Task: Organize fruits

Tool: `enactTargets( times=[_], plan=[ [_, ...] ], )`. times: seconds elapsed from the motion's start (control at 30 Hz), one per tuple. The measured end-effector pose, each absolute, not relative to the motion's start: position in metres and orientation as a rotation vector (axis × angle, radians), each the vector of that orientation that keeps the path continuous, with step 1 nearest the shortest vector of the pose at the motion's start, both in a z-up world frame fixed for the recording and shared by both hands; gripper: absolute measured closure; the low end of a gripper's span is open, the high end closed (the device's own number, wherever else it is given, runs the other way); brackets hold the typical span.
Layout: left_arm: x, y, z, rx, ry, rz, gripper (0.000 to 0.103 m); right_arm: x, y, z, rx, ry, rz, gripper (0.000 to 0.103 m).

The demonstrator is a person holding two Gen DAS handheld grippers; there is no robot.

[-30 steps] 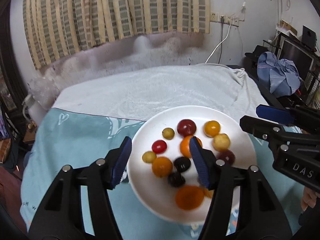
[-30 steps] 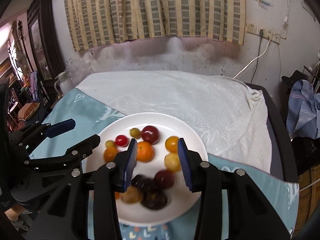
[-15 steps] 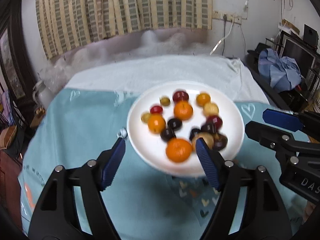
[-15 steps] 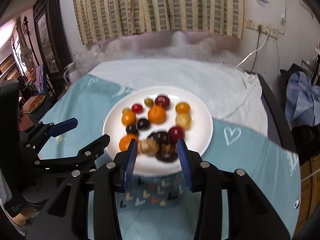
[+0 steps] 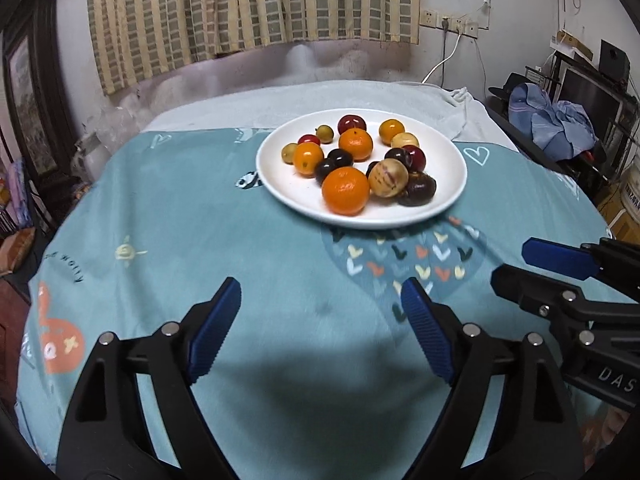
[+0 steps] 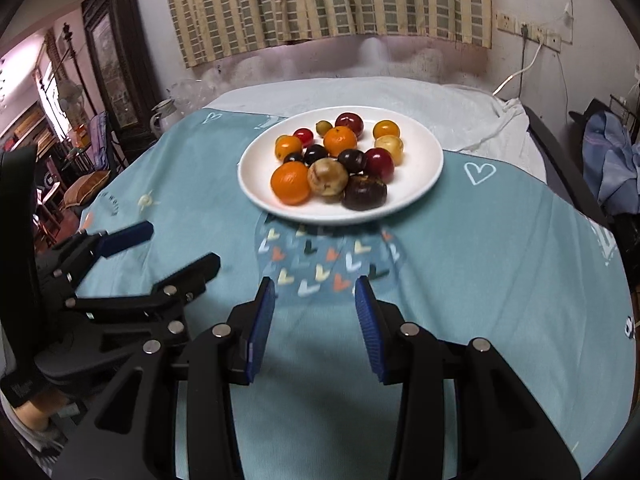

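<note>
Resting on one plate [image 5: 448, 200]: fourteen fruits [image 5: 346, 191].

Striped curtain [image 5: 256, 12] hung across back wall; wall sockets [image 5: 448, 24] at right with white cable [image 5: 444, 60] plugged in. Dark wooden cabinet [image 6: 112, 60] stood left.

I see a bed [image 5: 280, 360] covered by a teal printed sheet [image 5: 180, 208], with a white towel [image 5: 320, 98] spread across its far end. One white plate [image 5: 448, 192] of mixed fruit sits directly on the sheet, touching the towel's edge.
</note>
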State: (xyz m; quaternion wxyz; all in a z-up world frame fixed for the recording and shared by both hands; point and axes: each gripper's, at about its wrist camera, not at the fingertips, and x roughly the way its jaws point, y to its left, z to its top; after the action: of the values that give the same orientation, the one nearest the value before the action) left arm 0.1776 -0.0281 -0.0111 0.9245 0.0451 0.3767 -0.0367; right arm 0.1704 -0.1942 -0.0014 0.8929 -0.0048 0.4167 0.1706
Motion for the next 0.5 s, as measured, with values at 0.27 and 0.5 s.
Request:
enactTargets(
  times=[0.27,0.5],
  plan=[
    [0.134,-0.026,0.013,0.077,0.647,-0.053,0.007,0.118,-0.204,0.027,-0.008,0.629,0.313,0.041],
    [0.146,-0.024,0.016,0.054,0.631,0.014,0.002,0.126,-0.205,0.033,0.02,0.534,0.233,0.001]
  ],
)
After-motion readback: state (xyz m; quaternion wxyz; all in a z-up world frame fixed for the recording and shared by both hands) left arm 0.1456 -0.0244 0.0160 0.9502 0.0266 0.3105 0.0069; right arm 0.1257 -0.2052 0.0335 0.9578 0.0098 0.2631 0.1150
